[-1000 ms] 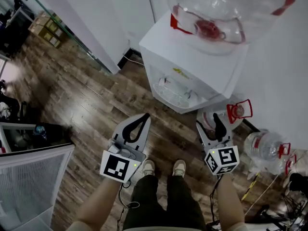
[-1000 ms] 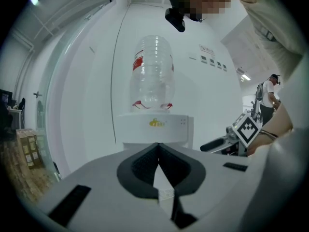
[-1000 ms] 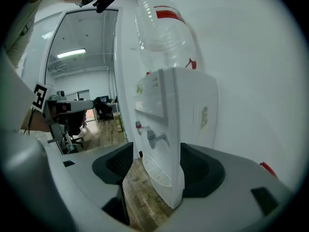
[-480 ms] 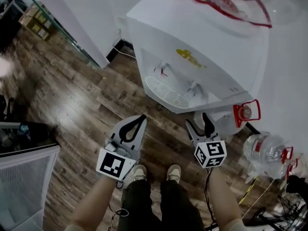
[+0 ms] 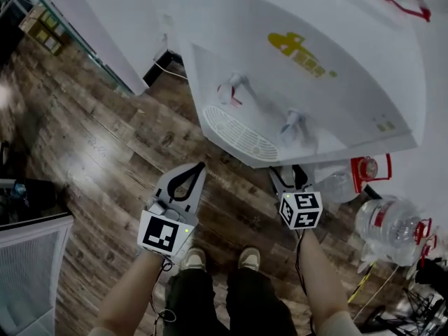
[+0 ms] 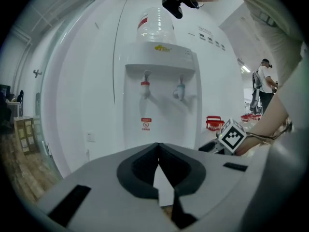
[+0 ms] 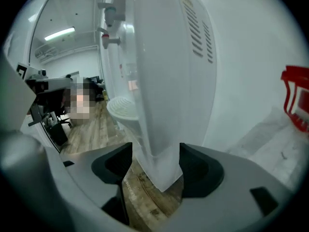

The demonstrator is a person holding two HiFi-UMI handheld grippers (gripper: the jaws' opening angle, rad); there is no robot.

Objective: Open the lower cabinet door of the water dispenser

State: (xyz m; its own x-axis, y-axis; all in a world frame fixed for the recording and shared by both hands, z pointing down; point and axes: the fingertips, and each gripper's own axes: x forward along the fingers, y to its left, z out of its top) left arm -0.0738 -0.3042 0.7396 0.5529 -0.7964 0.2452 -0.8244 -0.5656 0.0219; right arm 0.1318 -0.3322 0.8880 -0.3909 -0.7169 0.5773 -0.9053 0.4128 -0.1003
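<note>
Two taps front the white water dispenser; left gripper jaws closed, right gripper jaws apart

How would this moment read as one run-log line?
left gripper: shut, empty | right gripper: open, astride lower corner of white plastic water dispenser

The right gripper, at 6 o'clock, holds its jaws apart around a lower corner of the water dispenser; a red handle shows at 3 o'clock.
</note>
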